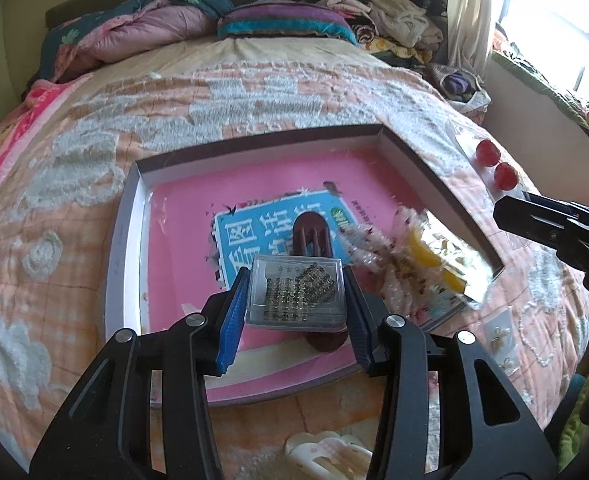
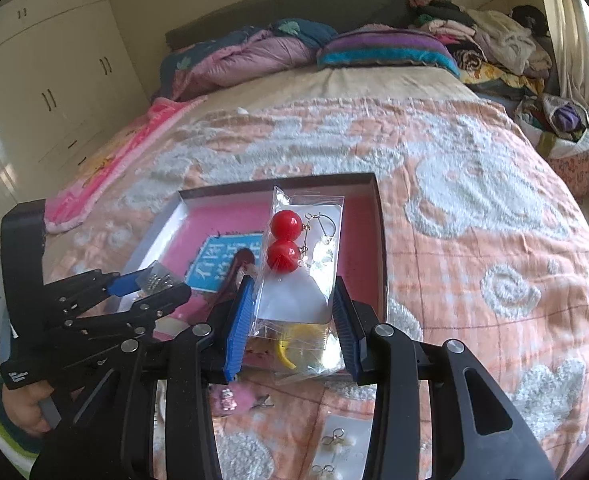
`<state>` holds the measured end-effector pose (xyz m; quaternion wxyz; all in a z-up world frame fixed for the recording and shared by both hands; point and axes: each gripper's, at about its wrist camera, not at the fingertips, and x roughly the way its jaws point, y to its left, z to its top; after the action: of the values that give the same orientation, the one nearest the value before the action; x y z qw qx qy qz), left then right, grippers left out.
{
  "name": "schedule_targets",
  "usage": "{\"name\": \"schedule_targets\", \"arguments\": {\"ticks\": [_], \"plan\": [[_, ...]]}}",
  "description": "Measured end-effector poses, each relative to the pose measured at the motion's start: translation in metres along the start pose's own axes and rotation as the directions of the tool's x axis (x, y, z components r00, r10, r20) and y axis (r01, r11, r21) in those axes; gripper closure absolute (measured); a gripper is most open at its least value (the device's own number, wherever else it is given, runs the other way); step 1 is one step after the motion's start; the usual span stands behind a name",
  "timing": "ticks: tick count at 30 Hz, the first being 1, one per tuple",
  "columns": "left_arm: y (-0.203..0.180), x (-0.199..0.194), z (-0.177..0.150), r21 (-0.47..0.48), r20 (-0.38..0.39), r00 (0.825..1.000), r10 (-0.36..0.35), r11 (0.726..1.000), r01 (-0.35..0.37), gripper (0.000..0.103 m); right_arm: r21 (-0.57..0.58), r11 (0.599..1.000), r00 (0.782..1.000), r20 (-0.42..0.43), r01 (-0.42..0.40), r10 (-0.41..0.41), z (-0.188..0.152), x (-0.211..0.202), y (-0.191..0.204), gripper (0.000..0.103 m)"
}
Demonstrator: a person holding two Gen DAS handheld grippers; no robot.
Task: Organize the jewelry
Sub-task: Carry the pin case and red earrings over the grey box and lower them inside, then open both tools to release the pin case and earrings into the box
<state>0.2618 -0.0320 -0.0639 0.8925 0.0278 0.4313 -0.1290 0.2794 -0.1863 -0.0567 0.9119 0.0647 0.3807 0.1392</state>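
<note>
Midway by the look. Left gripper (image 1: 296,300) clamped on clear plastic case of rhinestone strips (image 1: 294,294), right gripper (image 2: 294,320) pinching clear bag of red ball earrings (image 2: 298,264), both above pink-lined shallow box (image 1: 134,216). Earring cards (image 2: 336,446) left on bedspread (image 2: 474,240).

- You had two grippers (image 1: 294,300) (image 2: 290,320).
- You had one tray (image 1: 126,232).
- You had two red balls (image 2: 284,240).
- You had one clear case (image 1: 294,292).

The case (image 1: 294,294) is clear, glossy plastic. The earring bag (image 2: 298,264) is shiny, crinkled film, and its red beads (image 2: 284,238) are smooth and glossy. The bedspread (image 2: 474,208) is nubby, matt cloth. The tray (image 1: 128,220) looks like matt card.
</note>
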Motion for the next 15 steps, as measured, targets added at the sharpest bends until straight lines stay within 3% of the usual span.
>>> {"name": "schedule_targets", "arguments": {"ticks": [15], "plan": [[0.014, 0.013, -0.009, -0.03, -0.024, 1.0, 0.014, 0.999, -0.015, 0.067, 0.023, 1.0, 0.999, -0.044, 0.021, -0.02, -0.011, 0.029, -0.009, 0.063]]}}
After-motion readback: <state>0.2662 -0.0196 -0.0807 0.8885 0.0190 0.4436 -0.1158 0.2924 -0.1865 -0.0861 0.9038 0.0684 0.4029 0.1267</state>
